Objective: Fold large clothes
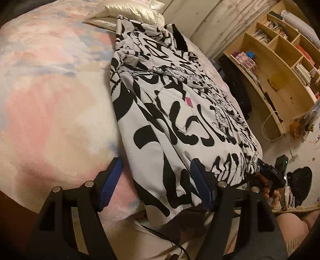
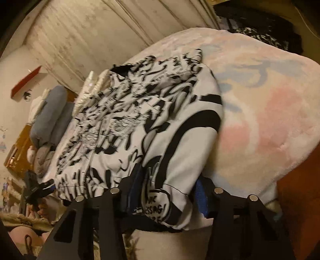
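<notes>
Both tools sit at the near hem of a black-and-white printed hoodie (image 1: 170,112) that lies lengthwise on a pastel blanket (image 1: 50,90), hood end farthest away.

Nearest the left gripper (image 1: 156,182), its jaws stand apart. The hem corner of the hoodie lies between them: one blue pad rests over the bare blanket to the left of the cloth, the other is above the printed fabric to the right. Neither pad presses the cloth, so nothing is held here.

The right gripper (image 2: 166,190) is at the other hem corner, and a bunched fold of the hoodie (image 2: 140,112) fills the space between its blue pads. The cloth seems to touch both pads, but this view is blurred and I cannot tell whether the grip has bitten.

Just beyond each tool, the other one shows at the far end of the hem, held in a hand (image 1: 268,192). Farther out the body of the garment runs away from the jaws, already narrowed with its sides turned in, up to a pale pillow (image 1: 128,10). A wooden shelf (image 1: 280,60) stands off to the right of the left tool.

The step in hand looks like taking hold of the bottom hem at both corners. The next move calls for the left jaws to close on the corner, the right to be firmly pinched, then both lifted together and carried forward toward the hood, keeping the hem level so the fold lands square.
</notes>
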